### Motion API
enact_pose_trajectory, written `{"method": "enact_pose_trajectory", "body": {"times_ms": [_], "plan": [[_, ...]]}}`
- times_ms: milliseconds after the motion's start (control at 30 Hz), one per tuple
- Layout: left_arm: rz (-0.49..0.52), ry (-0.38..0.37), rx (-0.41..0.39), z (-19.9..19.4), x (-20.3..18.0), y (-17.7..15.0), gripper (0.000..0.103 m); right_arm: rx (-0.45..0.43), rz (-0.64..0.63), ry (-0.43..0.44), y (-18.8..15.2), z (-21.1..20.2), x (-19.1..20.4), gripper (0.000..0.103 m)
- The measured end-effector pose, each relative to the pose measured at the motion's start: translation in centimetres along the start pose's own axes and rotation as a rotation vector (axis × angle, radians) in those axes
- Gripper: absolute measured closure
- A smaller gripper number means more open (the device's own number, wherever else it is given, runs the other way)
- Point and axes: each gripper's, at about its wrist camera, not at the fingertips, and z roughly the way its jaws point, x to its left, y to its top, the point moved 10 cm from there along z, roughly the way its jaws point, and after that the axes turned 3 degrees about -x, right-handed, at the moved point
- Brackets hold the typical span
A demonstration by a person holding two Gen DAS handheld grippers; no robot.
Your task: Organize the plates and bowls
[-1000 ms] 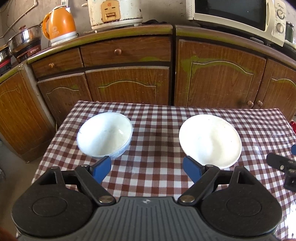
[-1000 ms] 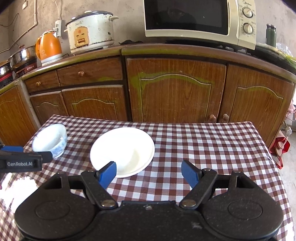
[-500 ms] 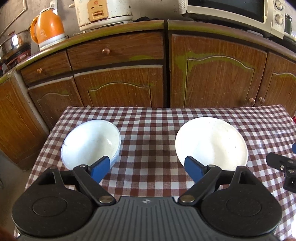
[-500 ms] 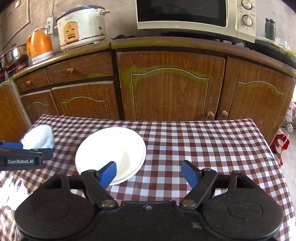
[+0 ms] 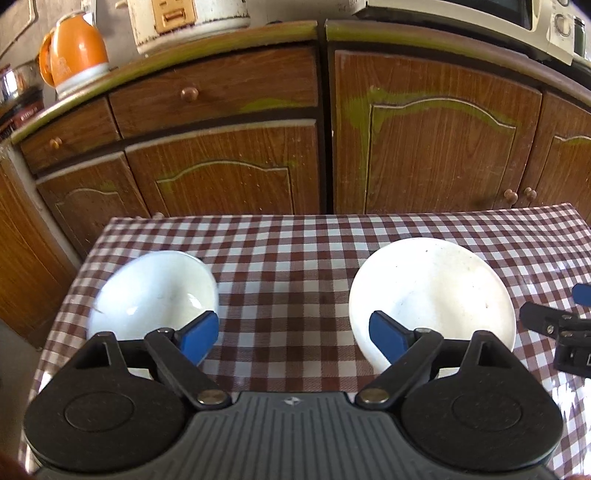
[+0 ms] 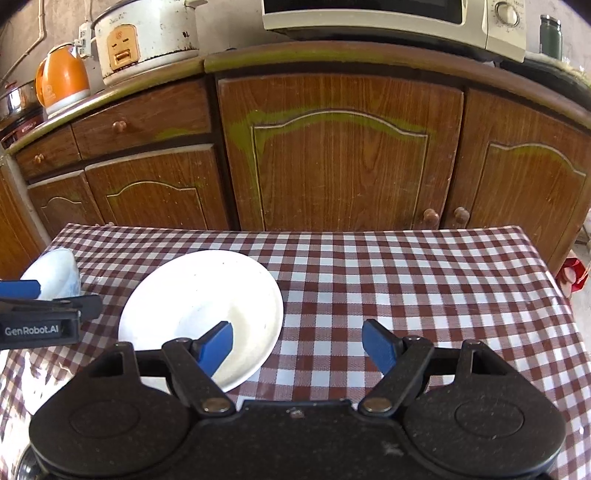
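A: Now, item one?

B: Table [image 5: 295, 266], covered in a red-and-white checked cloth, set in front of brown wooden cabinets [image 6: 340, 155].

A: Item two?

B: White bowl [image 5: 155, 291], on the cloth toward the table's left side, upright, nothing in it. In the right wrist view it sits at the far left edge, partly behind the other tool.

A: Item three?

B: White plate [image 6: 201, 306], lying flat on the cloth to the right of the bowl, well apart from it, with bare checks between.

A: The tools?

B: Left gripper [image 5: 293, 334], blue pads spread wide, nothing between them. One pad overlaps the bowl's near rim in the picture, the other the plate's near edge; contact cannot be told. Right gripper [image 6: 297, 345], also spread wide and holding nothing. Its left pad shows over the plate's near part, its right pad over bare cloth.

A: On the counter?

B: Orange kettle [image 6: 62, 79], white rice cooker [image 6: 144, 37], microwave [image 6: 391, 14], a dark green flask [image 6: 550, 31] at far right.
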Motion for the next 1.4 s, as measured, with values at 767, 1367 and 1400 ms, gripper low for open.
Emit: {"method": "enact_pose_trajectory", "body": {"times_ms": [767, 1367, 1400], "plan": [[-0.005, -0.038, 0.038, 6.5, -1.7, -0.6, 0.019, 0.057, 0.077, 0.024, -1.1, 6.3, -0.1, 0.026], [-0.027, -0.183, 0.007, 4.4, -3.3, -1.2, 0.071, 0.037, 0.114, 0.109, -1.0, 5.4, 2.6, 0.08], [-0.024, -0.178, 0.002, 3.9, -3.2, -1.0, 0.071, 0.03, 0.112, 0.111, -1.0, 5.0, 2.7, 0.08]]}}
